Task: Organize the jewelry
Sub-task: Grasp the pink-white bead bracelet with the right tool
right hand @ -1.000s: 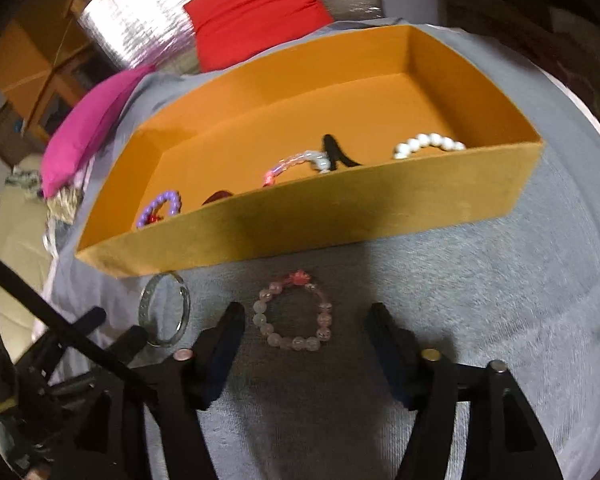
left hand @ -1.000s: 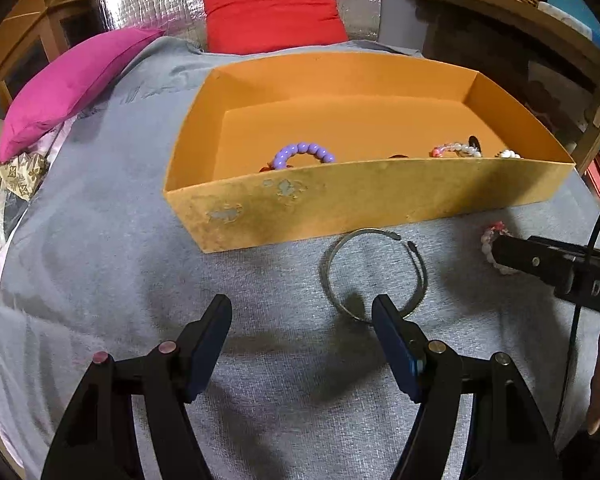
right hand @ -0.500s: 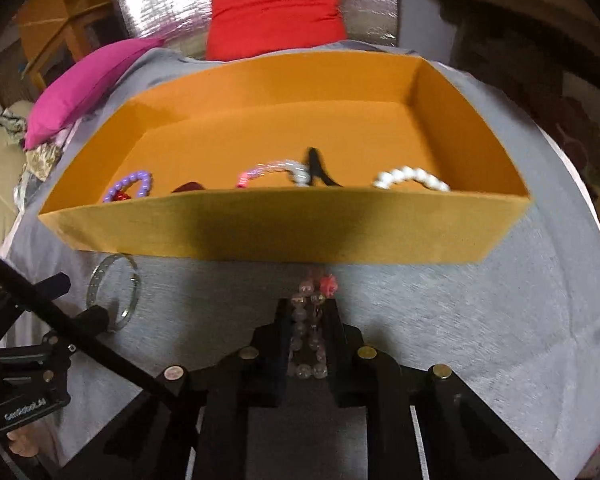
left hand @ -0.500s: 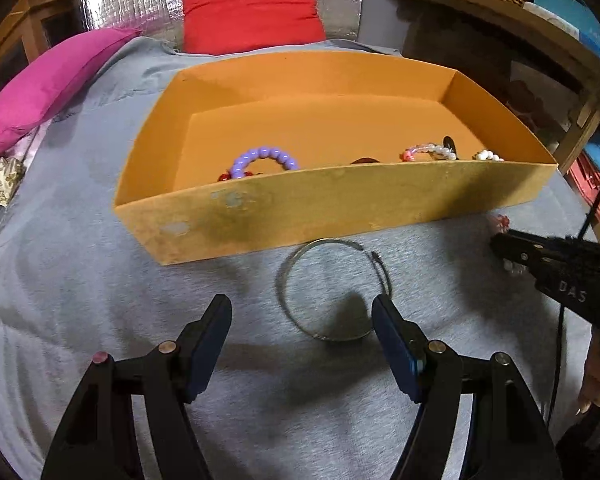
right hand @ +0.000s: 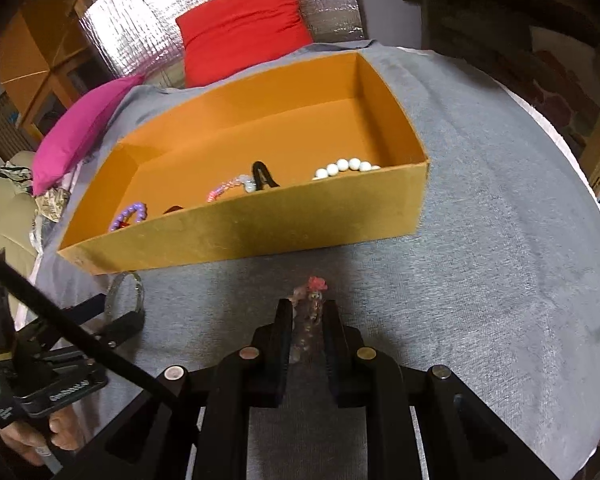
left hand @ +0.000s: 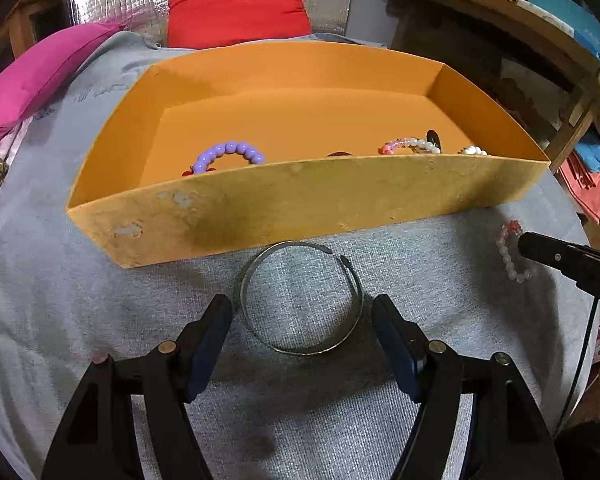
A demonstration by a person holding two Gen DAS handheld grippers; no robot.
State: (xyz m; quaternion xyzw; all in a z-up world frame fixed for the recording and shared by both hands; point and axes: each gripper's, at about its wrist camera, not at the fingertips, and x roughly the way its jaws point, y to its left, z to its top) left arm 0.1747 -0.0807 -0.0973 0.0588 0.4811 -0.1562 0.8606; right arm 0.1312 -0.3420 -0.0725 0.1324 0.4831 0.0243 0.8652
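Now the pink beaded bracelet (right hand: 309, 312) sits clamped between the fingers of the right gripper (right hand: 308, 316), its red charm poking out past the tips, just short of the orange box (right hand: 260, 232). Over at the left gripper (left hand: 302, 312), the fingers stand apart on either side of a metal bangle (left hand: 300, 296) lying flat on the grey cloth (left hand: 100, 300), not touching it. Beyond both sets of fingers, the box holds a purple bead bracelet (left hand: 230, 156), a pink-and-white bracelet (left hand: 410, 145) and a pearl bracelet (right hand: 346, 167).
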